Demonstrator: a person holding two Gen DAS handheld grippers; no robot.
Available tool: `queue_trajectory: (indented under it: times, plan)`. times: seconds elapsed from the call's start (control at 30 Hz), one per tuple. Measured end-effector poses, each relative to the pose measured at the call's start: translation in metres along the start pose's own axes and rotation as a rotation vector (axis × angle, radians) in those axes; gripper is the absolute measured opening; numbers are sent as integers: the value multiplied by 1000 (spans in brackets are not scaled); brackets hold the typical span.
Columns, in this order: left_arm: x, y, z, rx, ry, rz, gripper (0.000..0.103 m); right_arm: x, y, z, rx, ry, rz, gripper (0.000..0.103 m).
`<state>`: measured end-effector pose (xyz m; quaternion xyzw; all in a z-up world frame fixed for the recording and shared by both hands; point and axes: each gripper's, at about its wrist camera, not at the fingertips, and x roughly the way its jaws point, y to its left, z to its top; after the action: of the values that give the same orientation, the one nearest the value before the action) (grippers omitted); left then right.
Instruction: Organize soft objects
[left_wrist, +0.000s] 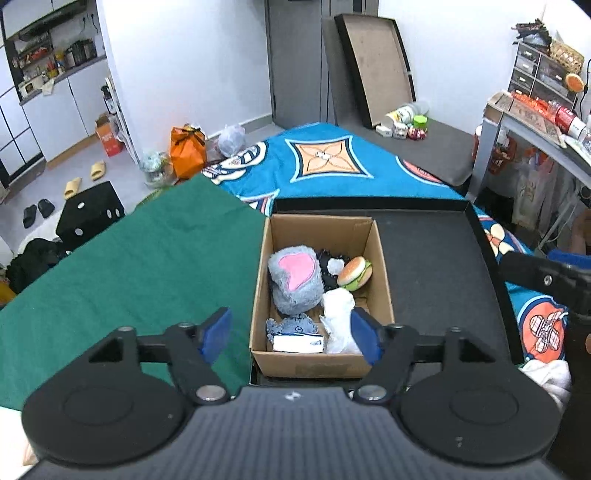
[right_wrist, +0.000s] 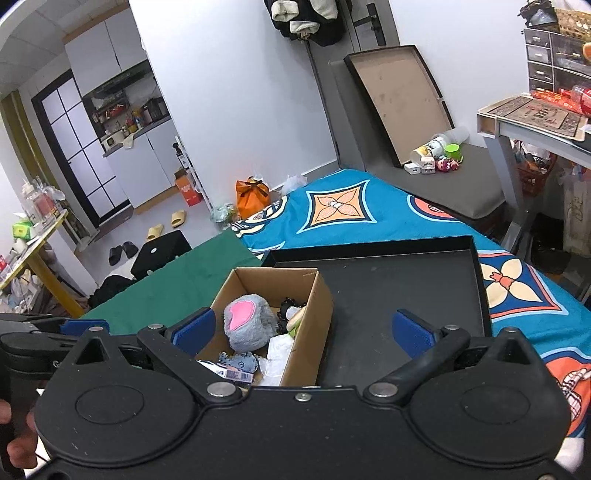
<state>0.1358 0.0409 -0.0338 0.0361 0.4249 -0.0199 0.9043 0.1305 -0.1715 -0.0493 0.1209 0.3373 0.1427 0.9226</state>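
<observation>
An open cardboard box (left_wrist: 384, 273) stands at the left end of a black tray (left_wrist: 436, 266). In it lie a grey plush with a pink heart (left_wrist: 295, 280), a toy burger (left_wrist: 355, 274), a black spiky item (left_wrist: 328, 275), a white soft bundle (left_wrist: 338, 314), a small blue-grey plush (left_wrist: 293, 325) and a white packet (left_wrist: 297, 343). My left gripper (left_wrist: 291, 336) is open and empty above the box's near edge. My right gripper (right_wrist: 303, 334) is open and empty above the box (right_wrist: 314, 317) and tray (right_wrist: 406, 280); the grey plush (right_wrist: 247, 325) shows between its fingers.
A green cloth (left_wrist: 147, 266) covers the surface left of the box. A blue patterned blanket (left_wrist: 332, 162) lies beyond. The right gripper's body (left_wrist: 546, 280) is at the tray's right edge. A desk (right_wrist: 535, 125) stands at right, and shoes and bags lie on the floor.
</observation>
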Motion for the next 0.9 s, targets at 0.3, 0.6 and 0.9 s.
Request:
queue_trajectory:
  times: [0.3,0.6,0.9]
  plan:
    - [-40,-7,-3,-21,-41,23,85,-30,-10,0,35,-8,-10,103]
    - [-78,-15,-13,-27,-78,37,92,-64,-12,-6,37,-49,-26,103]
    - [-118,-20,-26,-41,-135,44,93,-92,-11,-14,23,-68,-36,103]
